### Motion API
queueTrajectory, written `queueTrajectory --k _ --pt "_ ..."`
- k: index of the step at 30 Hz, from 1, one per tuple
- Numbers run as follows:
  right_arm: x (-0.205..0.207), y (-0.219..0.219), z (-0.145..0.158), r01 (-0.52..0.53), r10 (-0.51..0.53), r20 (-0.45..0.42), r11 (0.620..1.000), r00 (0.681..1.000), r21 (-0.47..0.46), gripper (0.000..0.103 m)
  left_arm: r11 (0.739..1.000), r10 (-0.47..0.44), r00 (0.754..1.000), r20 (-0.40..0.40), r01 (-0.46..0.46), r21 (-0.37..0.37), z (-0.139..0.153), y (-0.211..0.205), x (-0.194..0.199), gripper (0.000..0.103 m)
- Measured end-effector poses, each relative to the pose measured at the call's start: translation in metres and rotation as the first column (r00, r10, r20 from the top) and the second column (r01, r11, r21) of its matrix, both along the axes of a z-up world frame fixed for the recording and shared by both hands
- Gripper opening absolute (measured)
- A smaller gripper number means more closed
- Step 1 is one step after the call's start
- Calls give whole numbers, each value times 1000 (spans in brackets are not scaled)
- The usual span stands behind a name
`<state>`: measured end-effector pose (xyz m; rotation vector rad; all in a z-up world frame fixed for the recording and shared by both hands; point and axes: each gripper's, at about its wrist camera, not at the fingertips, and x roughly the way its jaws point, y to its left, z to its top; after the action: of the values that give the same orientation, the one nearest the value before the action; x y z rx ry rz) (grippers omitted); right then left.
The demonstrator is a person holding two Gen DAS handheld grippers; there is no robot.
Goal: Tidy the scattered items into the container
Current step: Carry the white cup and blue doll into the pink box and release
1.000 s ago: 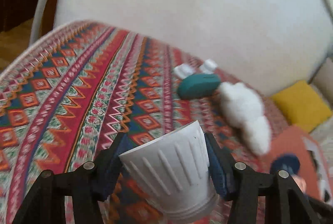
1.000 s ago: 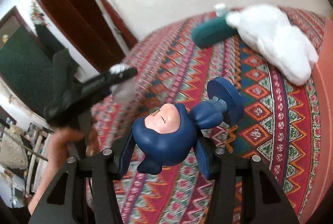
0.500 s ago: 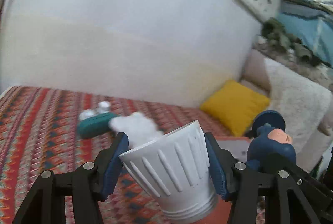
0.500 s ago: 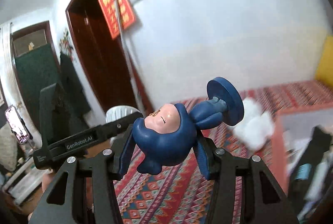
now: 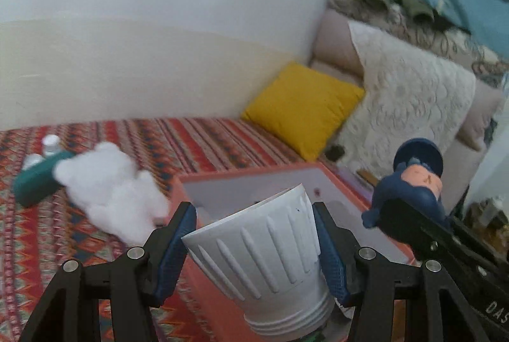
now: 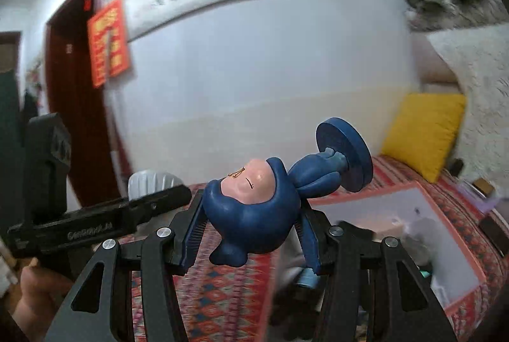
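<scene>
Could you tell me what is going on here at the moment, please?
A person is tidying a patterned bed with two handheld grippers. The left gripper is clamped on a white ribbed cup, and the right gripper holds a blue figurine. Both hover by the orange box. A white plush toy and a teal case lie on the bedspread.

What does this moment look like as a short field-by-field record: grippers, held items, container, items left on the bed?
left gripper: shut on the white ribbed plastic cup, held over the container's near edge
right gripper: shut on the blue toy figurine with a round base
container: orange box with a pale interior, open, already holding some items
left on the patterned bedspread: white fluffy plush toy, teal case, two small white bottles
</scene>
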<state>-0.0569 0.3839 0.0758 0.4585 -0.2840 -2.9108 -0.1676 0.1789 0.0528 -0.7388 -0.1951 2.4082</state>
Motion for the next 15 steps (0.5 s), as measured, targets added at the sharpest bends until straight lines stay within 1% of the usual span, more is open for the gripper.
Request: queueTrajectory --k 4,8,12,15 --pt "-16 36 -15 78 -78 63 997 995 0 55 998 -48 998 40 50 -46 -21 36 -15 62" --pt "-37 62 -34 117 -113 117 993 987 -28 55 992 -81 993 81 88 -86 -45 63 -26 62" --pt "-50 86 -49 121 -107 162 989 981 -80 55 986 -98 988 118 112 -120 -66 79 -35 62" --pt "-57 92 -51 111 -92 173 989 981 -103 55 986 -100 986 134 117 -122 -74 83 -38 62"
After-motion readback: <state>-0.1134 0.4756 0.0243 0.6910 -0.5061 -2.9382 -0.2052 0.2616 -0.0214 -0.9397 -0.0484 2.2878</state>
